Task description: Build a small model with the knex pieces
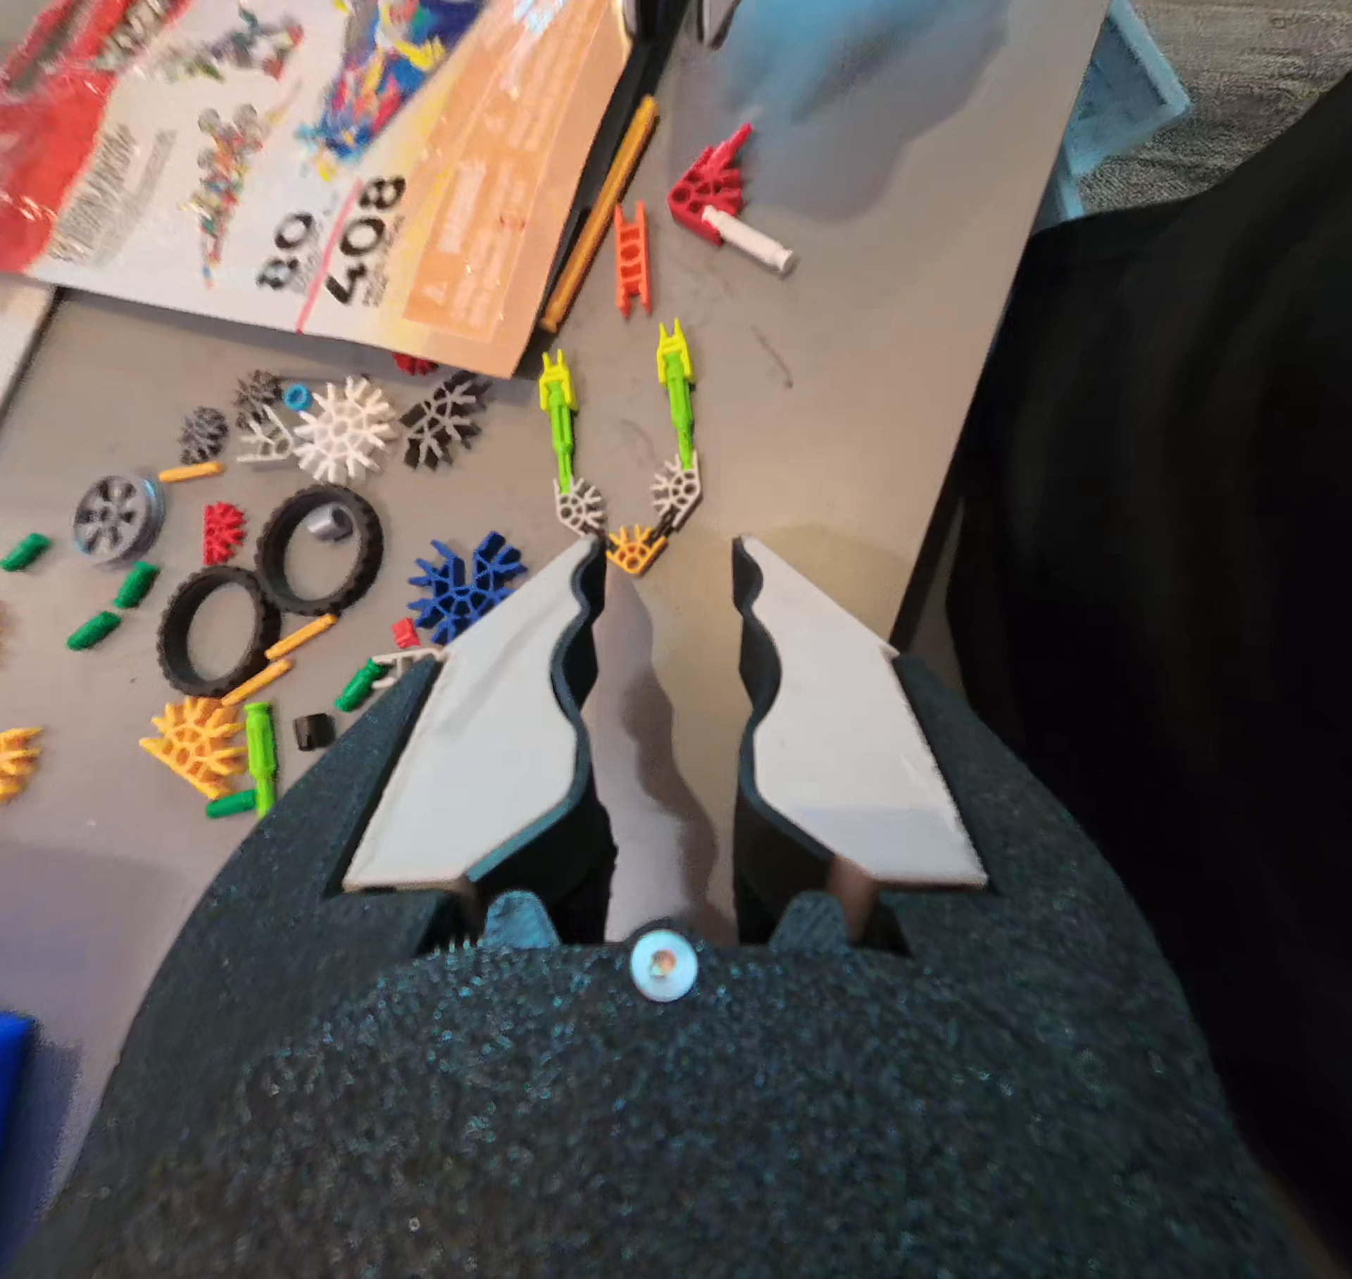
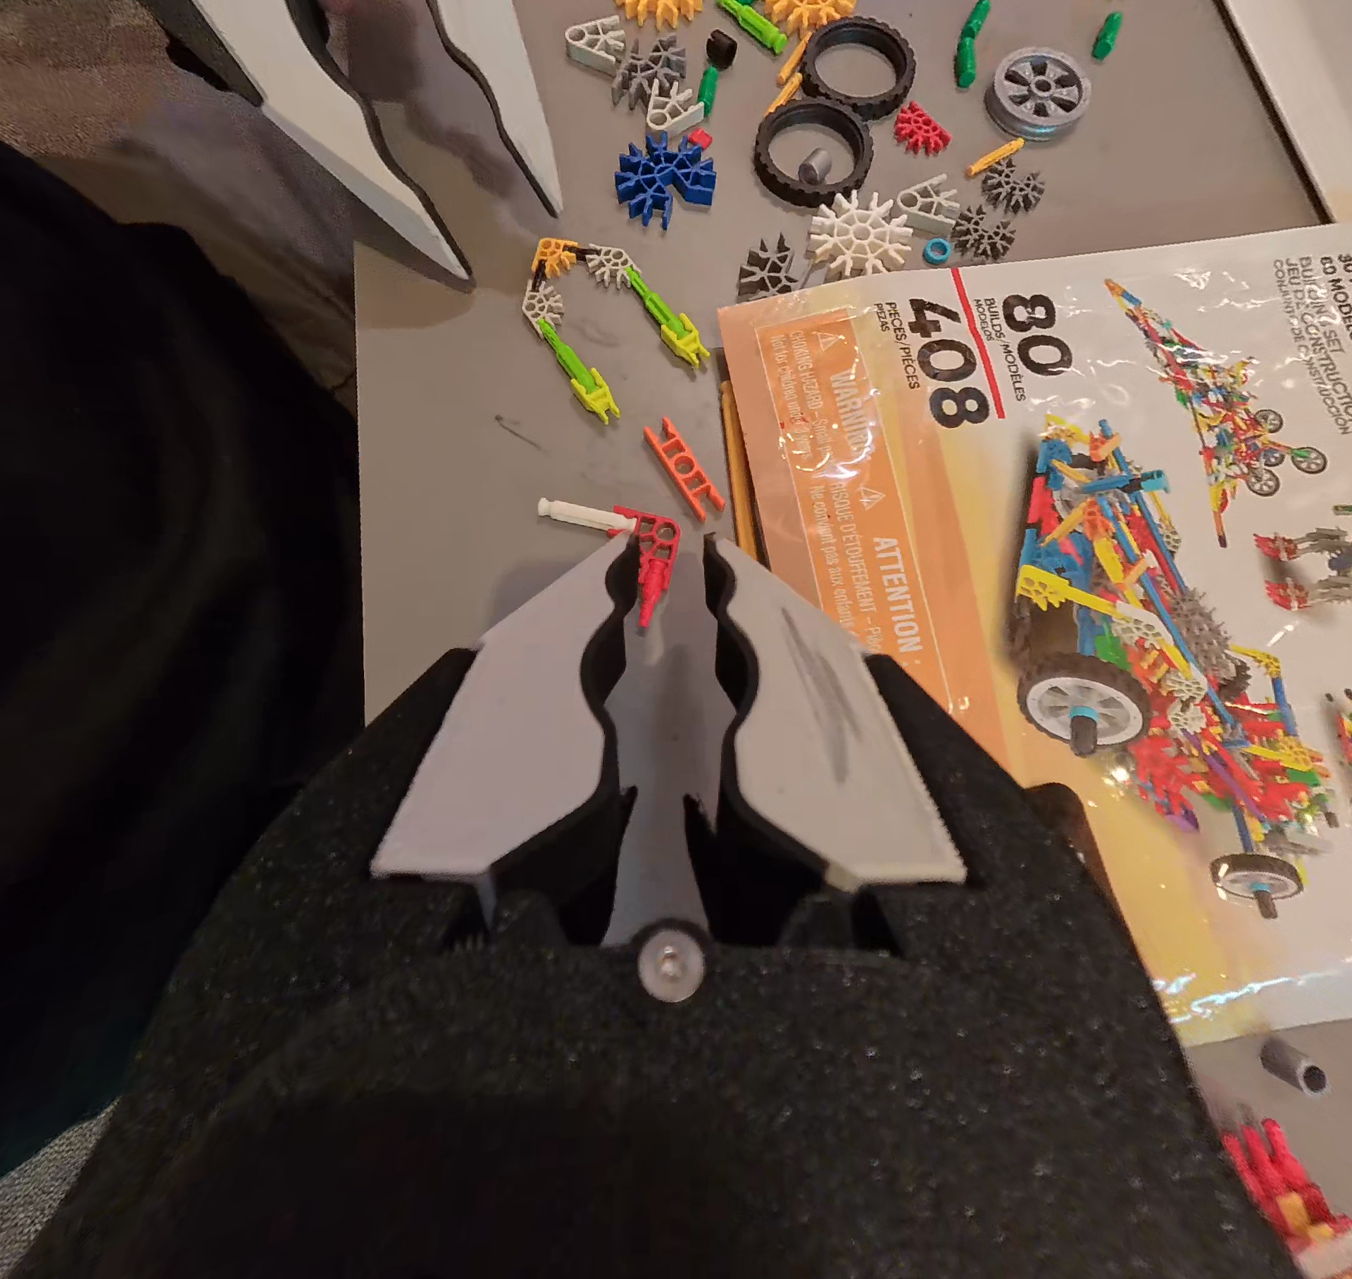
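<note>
Left wrist view shows your left gripper [image 1: 669,549] with its fingers spread and nothing between them, low over the grey worktop [image 1: 841,381]. One fingertip sits just beside the yellow corner connector [image 1: 635,548] of a U-shaped assembly [image 1: 622,454] built from grey connectors, green rods and lime end clips. This fingertip is close enough to knock the assembly; a sideways push could rotate it or pull a joint apart.

Right wrist view shows your right gripper [image 2: 667,538] with fingers also parted, straddling a red connector [image 2: 655,556] without visibly clamping it. A white rod [image 2: 581,512] projects from that connector toward the worktop edge. Closing off-centre could pivot the piece, so that the rod swings over the edge or the connector slips out.

An orange ladder-shaped piece [image 2: 684,467] and a plastic-wrapped printed sheet [image 2: 1024,512] lie just beside the right fingers. Loose wheels, tyres and connectors crowd the far side; a wide sweep could scatter them.
</note>
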